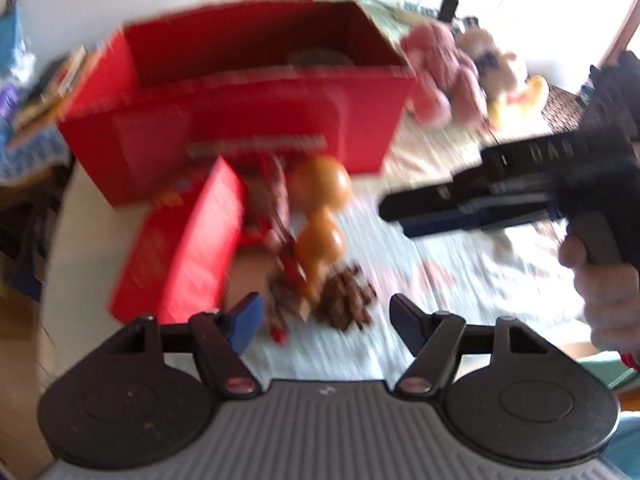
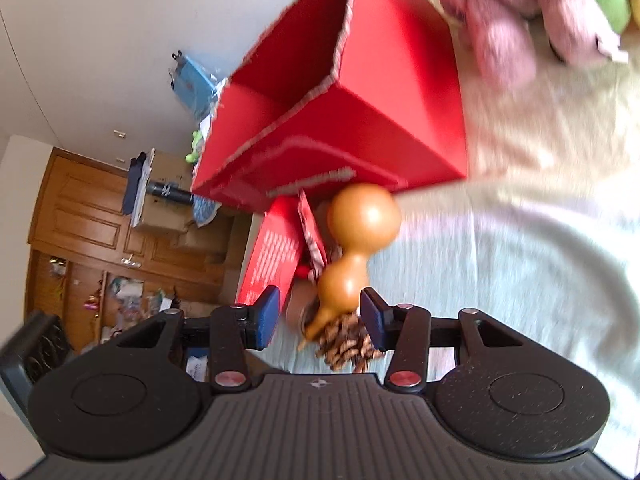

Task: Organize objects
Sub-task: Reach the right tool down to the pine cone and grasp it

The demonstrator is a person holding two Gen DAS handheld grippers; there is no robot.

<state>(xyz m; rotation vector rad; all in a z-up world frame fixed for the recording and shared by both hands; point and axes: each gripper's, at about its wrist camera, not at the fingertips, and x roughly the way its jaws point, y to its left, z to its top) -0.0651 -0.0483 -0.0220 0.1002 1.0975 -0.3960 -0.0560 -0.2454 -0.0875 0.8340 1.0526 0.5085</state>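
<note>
Lining up on the gourd (image 2: 352,256) beside the red box (image 2: 360,120), the right tool (image 2: 320,320) stood open and empty; the left tool (image 1: 326,320) waited likewise, spread wide, holding nothing.

A lived-in home room. Plush toys, a pink one (image 1: 440,76) and a white one (image 1: 502,68), lie on a pale cloth-covered table (image 1: 460,272). Wooden panelled cupboard doors (image 2: 80,208) line one wall, with clutter piled before them.

A wooden cabinet (image 2: 92,216) stands against the far wall. A black charger (image 1: 448,7) with its cable lies beyond the table. Blue packaging (image 2: 196,80) leans nearby.
</note>
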